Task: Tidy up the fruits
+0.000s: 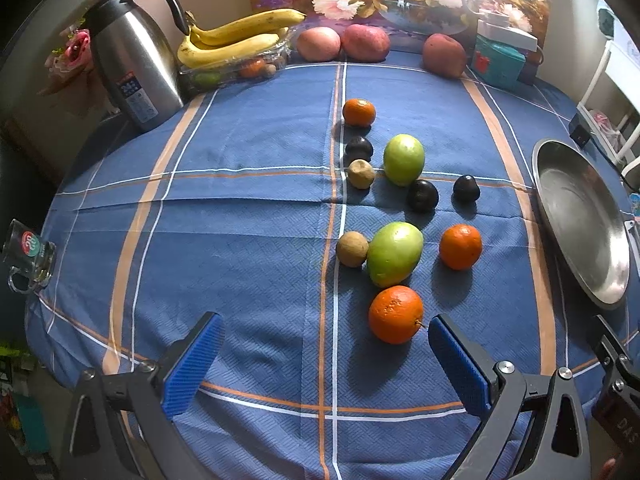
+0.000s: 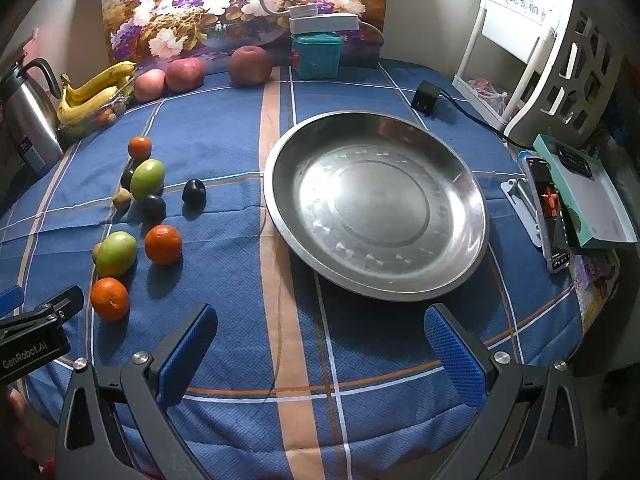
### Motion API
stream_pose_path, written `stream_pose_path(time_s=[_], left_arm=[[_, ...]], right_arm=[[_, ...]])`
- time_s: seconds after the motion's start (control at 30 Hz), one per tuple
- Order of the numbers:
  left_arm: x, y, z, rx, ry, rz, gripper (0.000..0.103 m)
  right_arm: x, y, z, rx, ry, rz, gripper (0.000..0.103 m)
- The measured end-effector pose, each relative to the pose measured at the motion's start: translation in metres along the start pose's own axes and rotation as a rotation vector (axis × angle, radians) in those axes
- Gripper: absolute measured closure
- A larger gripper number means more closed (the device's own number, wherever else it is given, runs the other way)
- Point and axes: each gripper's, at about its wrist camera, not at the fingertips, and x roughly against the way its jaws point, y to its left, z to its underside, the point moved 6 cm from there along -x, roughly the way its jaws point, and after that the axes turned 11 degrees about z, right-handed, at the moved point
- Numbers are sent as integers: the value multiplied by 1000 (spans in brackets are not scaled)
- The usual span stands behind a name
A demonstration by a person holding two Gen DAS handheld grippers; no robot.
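Loose fruit lies on the blue checked cloth: a near orange point(image 1: 396, 314) point(image 2: 109, 299), two more oranges point(image 1: 460, 247) point(image 1: 359, 112), two green fruits point(image 1: 394, 254) point(image 1: 403, 159), small brown fruits point(image 1: 352, 249) and dark plums point(image 1: 422, 195). A bare steel plate point(image 2: 376, 204) point(image 1: 580, 220) sits to their right. My left gripper point(image 1: 324, 352) is open, hovering low with the near orange just ahead of its right finger. My right gripper point(image 2: 320, 344) is open over the cloth in front of the plate, holding nothing.
At the back stand a steel kettle point(image 1: 132, 60), bananas point(image 1: 236, 38) on a clear tray, three red apples point(image 1: 366, 42) and a teal box point(image 2: 316, 56). A glass mug point(image 1: 28, 256) sits at the left edge. A phone point(image 2: 546, 212) and box lie right of the plate.
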Motion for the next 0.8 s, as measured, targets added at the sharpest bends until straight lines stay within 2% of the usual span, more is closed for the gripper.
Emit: stream_pose_path(time_s=[0.8], left_arm=[[1,-1,0,-5,-2,-1,0]], right_arm=[[6,5,-2,16,-27,-21,0]])
